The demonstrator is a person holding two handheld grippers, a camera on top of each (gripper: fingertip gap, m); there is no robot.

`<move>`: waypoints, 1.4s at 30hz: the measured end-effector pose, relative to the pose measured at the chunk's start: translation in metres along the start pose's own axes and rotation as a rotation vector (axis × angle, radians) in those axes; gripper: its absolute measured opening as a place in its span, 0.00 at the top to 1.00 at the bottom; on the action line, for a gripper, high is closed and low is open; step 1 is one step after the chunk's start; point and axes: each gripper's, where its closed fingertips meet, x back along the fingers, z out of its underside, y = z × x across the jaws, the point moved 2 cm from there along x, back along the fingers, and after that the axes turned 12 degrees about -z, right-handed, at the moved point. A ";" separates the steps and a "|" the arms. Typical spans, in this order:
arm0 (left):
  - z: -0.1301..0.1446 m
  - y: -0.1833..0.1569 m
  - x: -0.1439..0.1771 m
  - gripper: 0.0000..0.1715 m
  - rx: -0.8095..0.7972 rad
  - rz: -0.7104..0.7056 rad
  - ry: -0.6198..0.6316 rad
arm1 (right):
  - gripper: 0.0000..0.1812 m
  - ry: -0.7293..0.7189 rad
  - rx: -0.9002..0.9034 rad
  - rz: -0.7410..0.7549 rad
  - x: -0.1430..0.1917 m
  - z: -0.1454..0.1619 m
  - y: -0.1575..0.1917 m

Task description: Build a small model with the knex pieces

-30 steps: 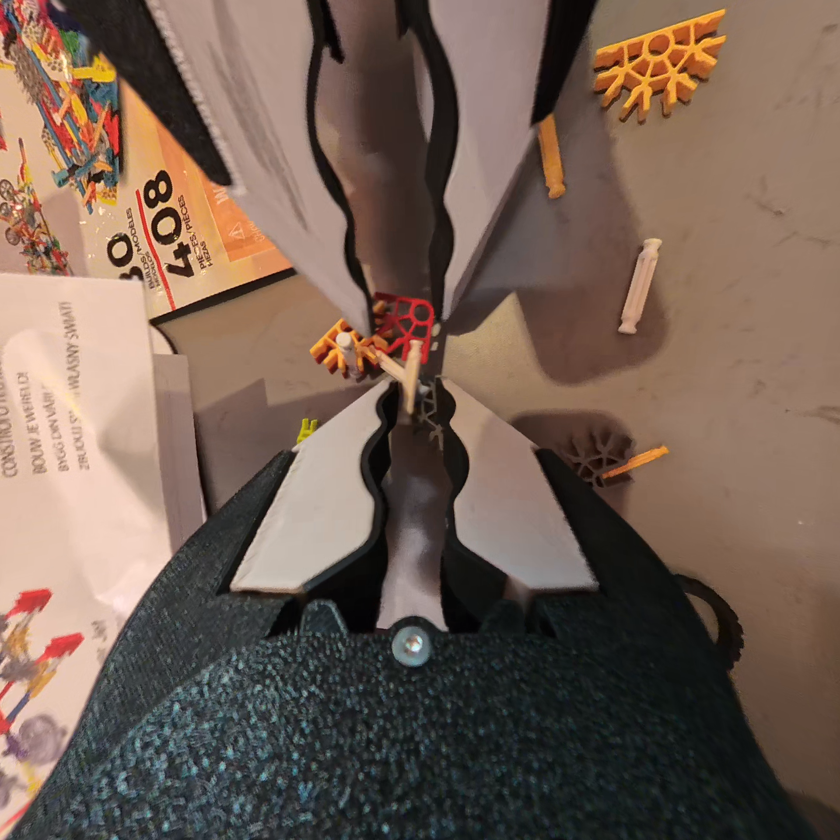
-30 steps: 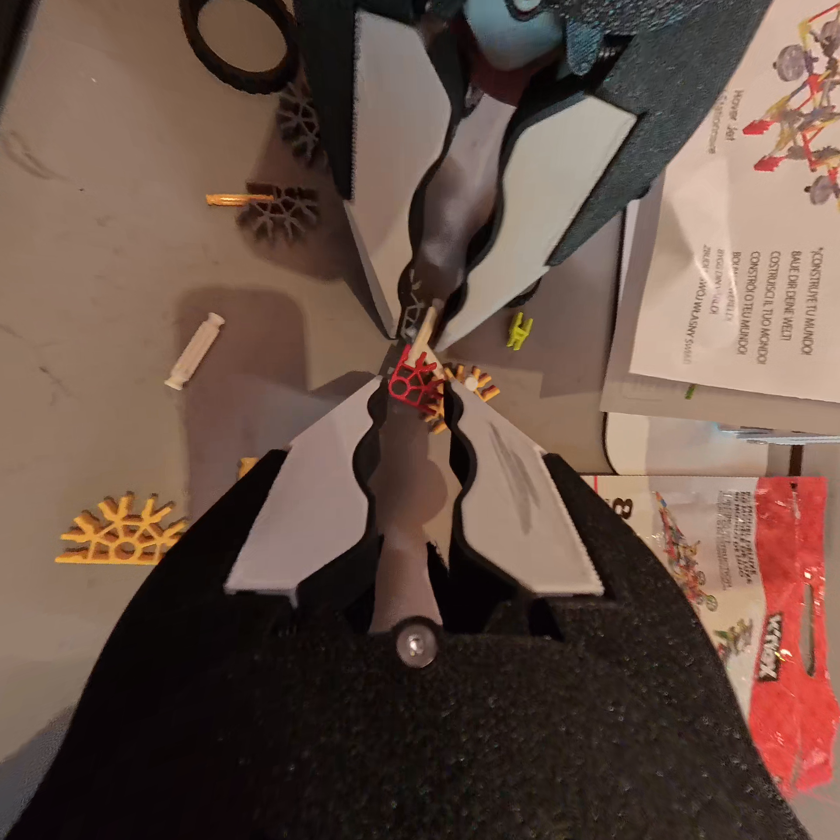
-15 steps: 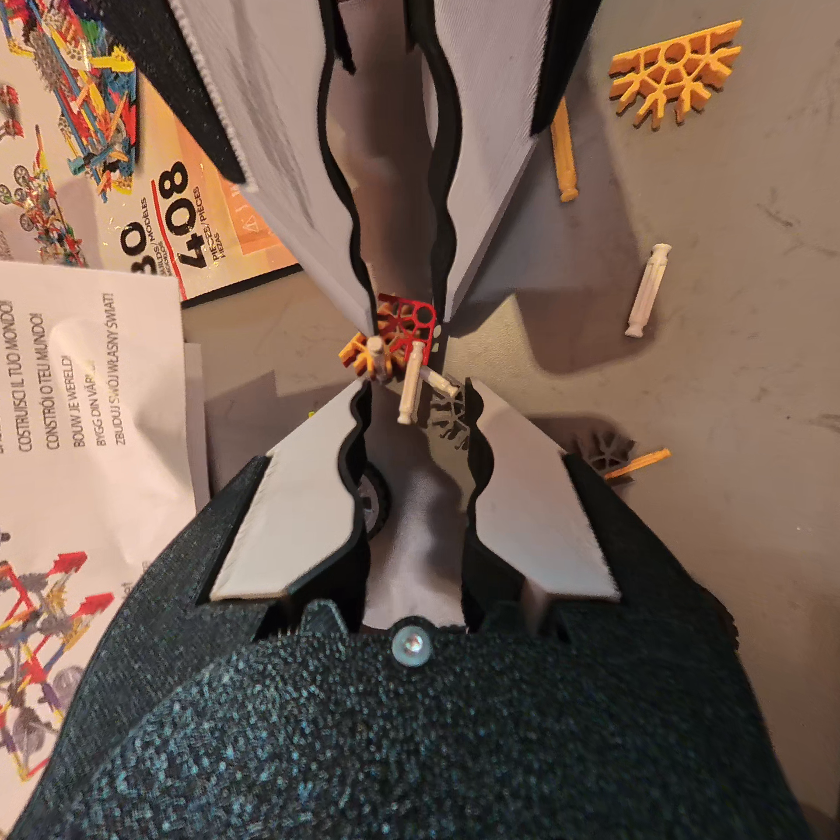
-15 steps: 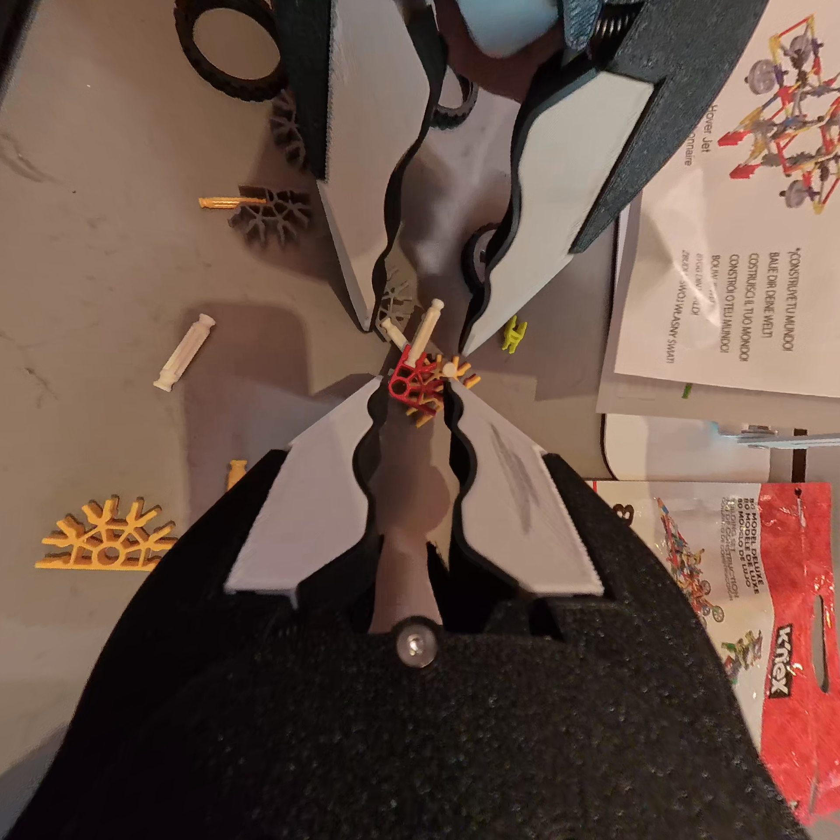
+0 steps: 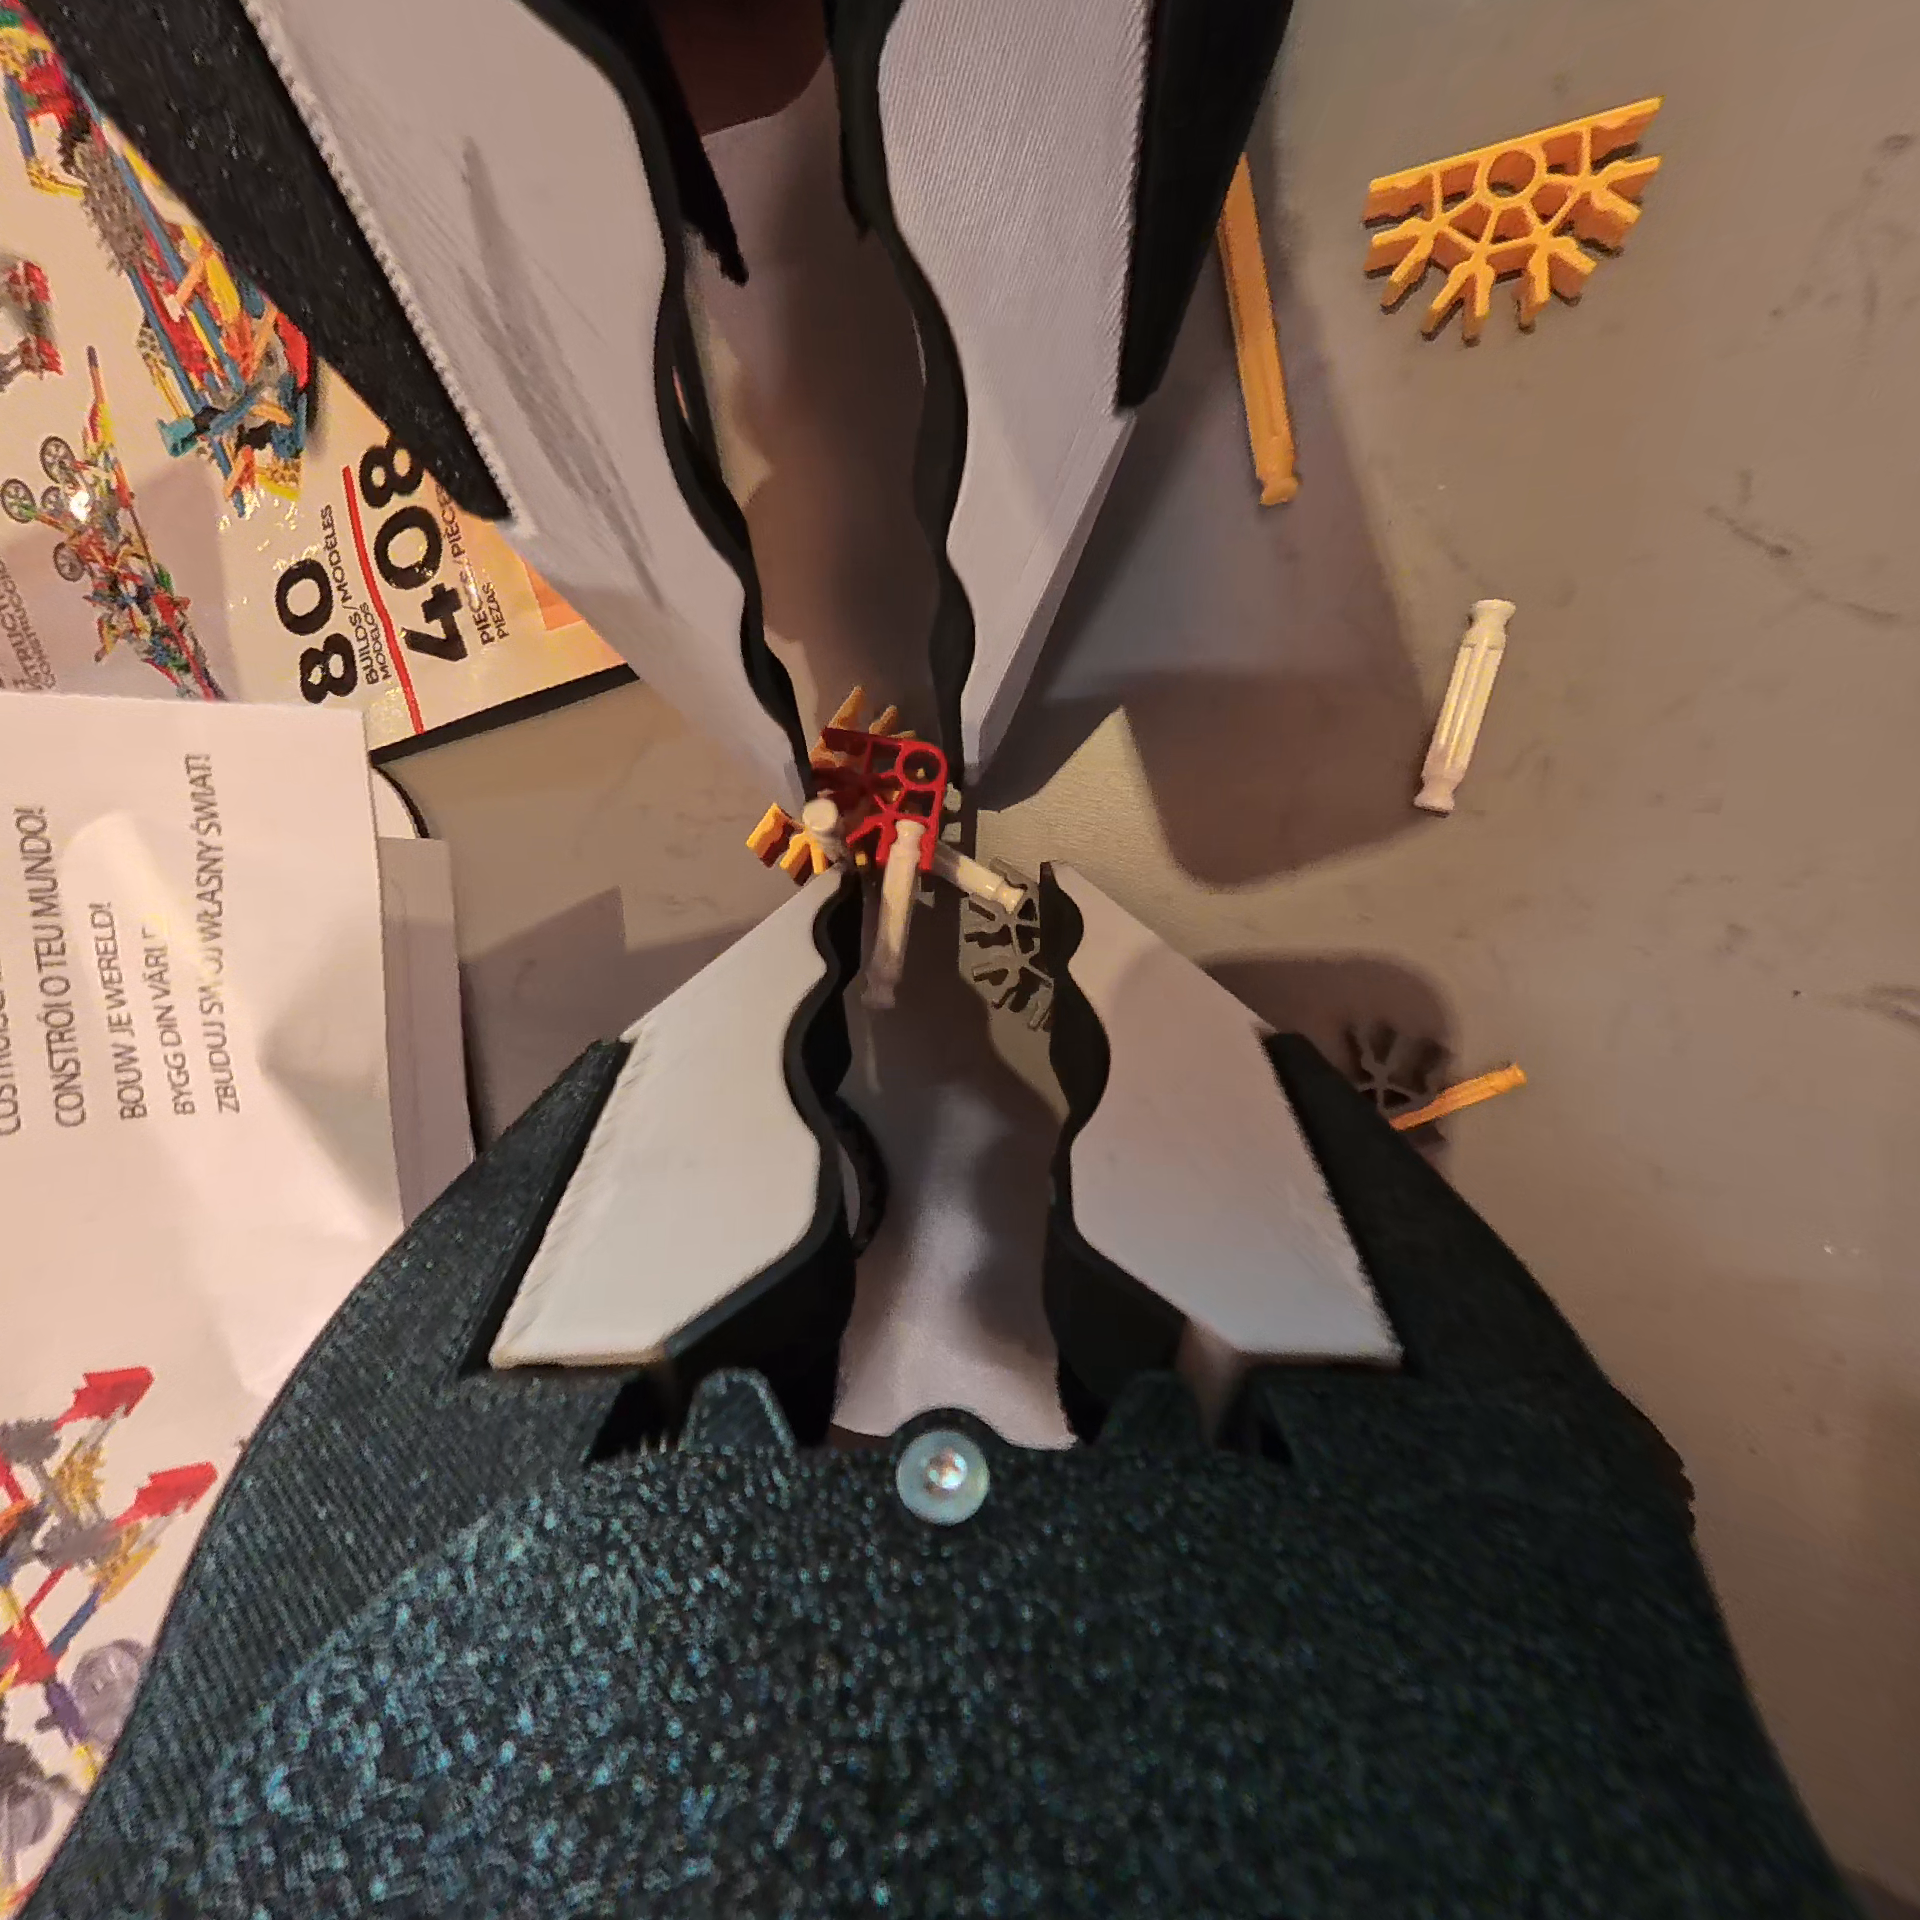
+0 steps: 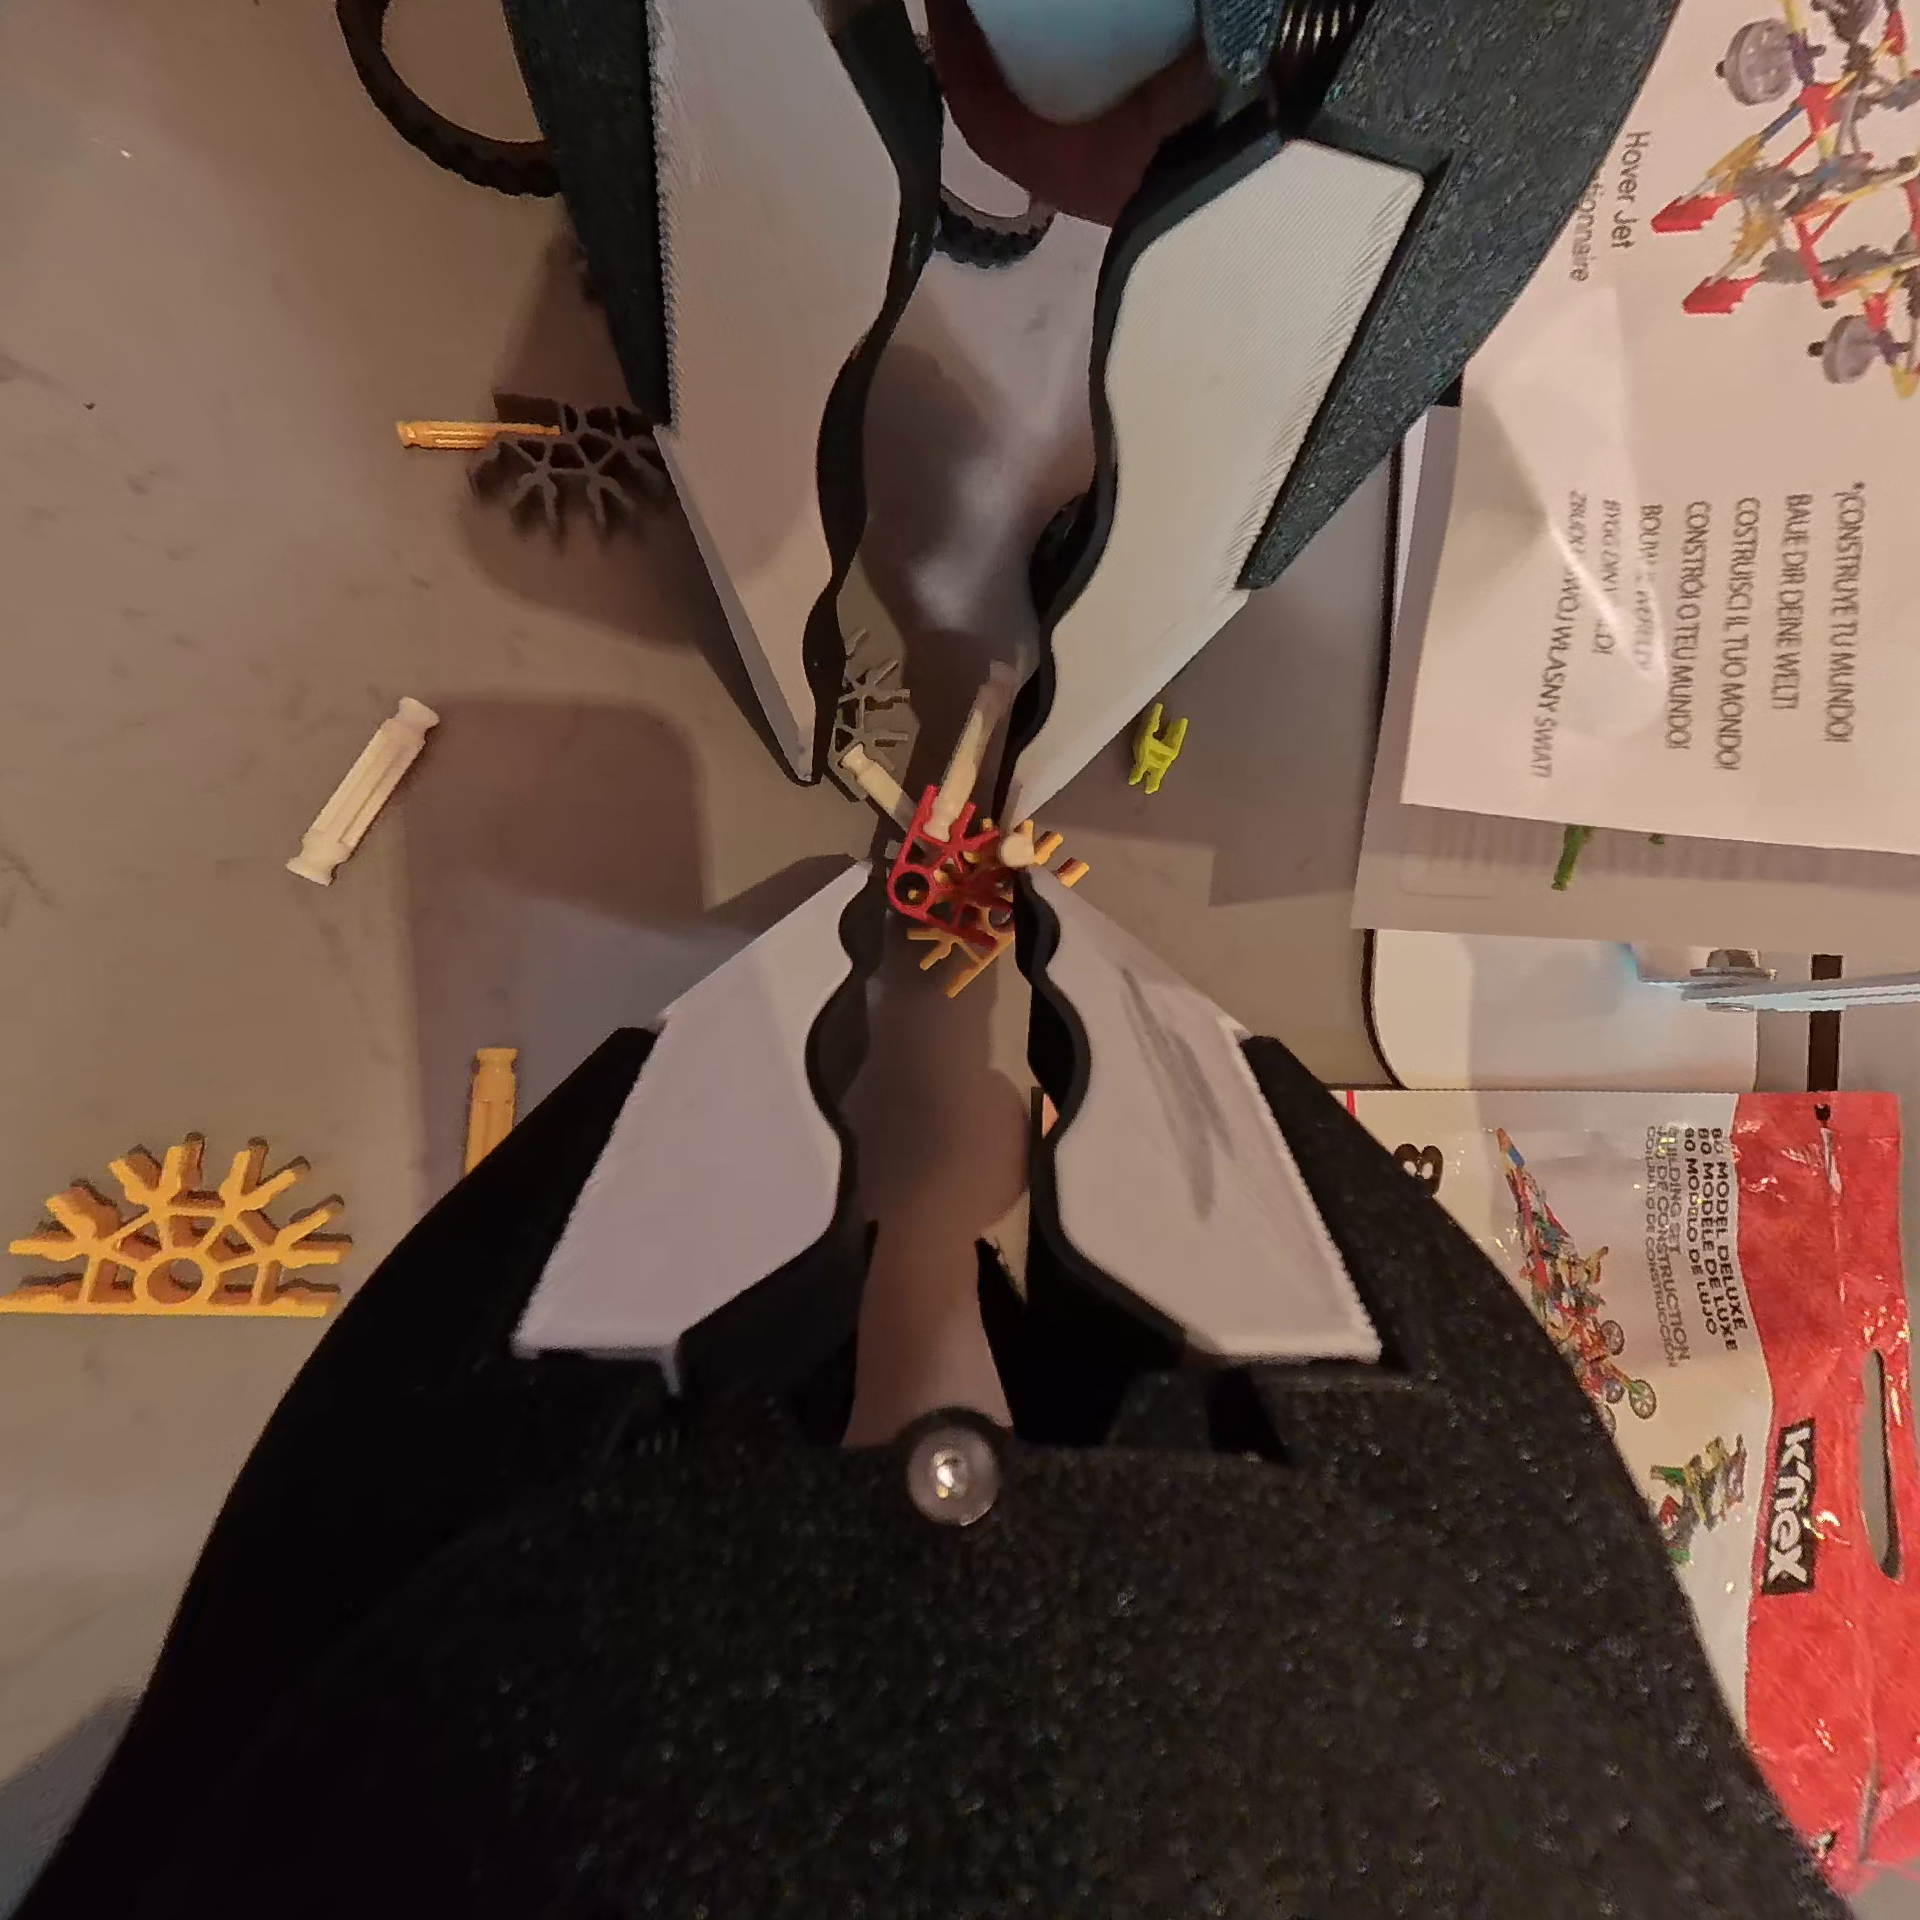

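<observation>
My right gripper (image 6: 945, 883) is shut on a red connector (image 6: 925, 862) with an orange connector (image 6: 961, 956) behind it and white rods (image 6: 961, 758) sticking out of it. My left gripper (image 5: 940, 894) faces it tip to tip, open, with one white rod (image 5: 896, 914) reaching between its fingers without touching either. A grey connector (image 5: 1006, 956) sits by the left gripper's right finger, at the tip of a shorter white rod; I cannot tell whether they are joined. The red connector (image 5: 883, 779) also shows in the left wrist view.
On the grey table lie a loose white rod (image 5: 1465, 707), an orange half-round connector (image 5: 1507, 218), an orange rod (image 5: 1257, 312), a grey connector with an orange rod (image 5: 1392, 1070) and a black tyre (image 6: 436, 135). An instruction sheet (image 6: 1662, 520) and a red bag (image 6: 1818, 1455) lie to one side. Left and right tips are no more than a few centimetres apart.
My left gripper has opened and let go of the white rod and grey connector it was pinching. My right gripper still grips the red connector assembly.
</observation>
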 end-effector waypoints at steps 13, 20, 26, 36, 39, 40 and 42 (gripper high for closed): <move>-0.003 -0.002 -0.001 0.82 -0.035 0.011 -0.030 | 0.82 -0.019 0.029 0.025 -0.003 -0.002 -0.001; -0.003 -0.005 -0.001 0.87 -0.050 0.036 -0.048 | 0.87 -0.026 0.079 0.046 0.000 -0.008 0.000; -0.004 -0.005 -0.001 0.86 -0.049 0.042 -0.047 | 0.88 -0.035 0.054 0.027 -0.001 -0.004 0.001; -0.003 -0.001 -0.002 0.82 -0.041 0.004 -0.026 | 0.89 -0.071 -0.007 0.009 -0.001 -0.005 0.000; -0.003 0.000 -0.003 0.82 -0.037 -0.003 -0.028 | 0.89 -0.084 -0.022 0.013 -0.001 -0.004 -0.002; -0.002 0.001 -0.003 0.82 -0.039 -0.009 -0.026 | 0.89 -0.083 -0.024 0.018 -0.001 -0.004 -0.002; -0.002 0.001 -0.003 0.83 -0.039 -0.012 -0.024 | 0.89 -0.082 -0.029 0.019 -0.001 -0.003 -0.003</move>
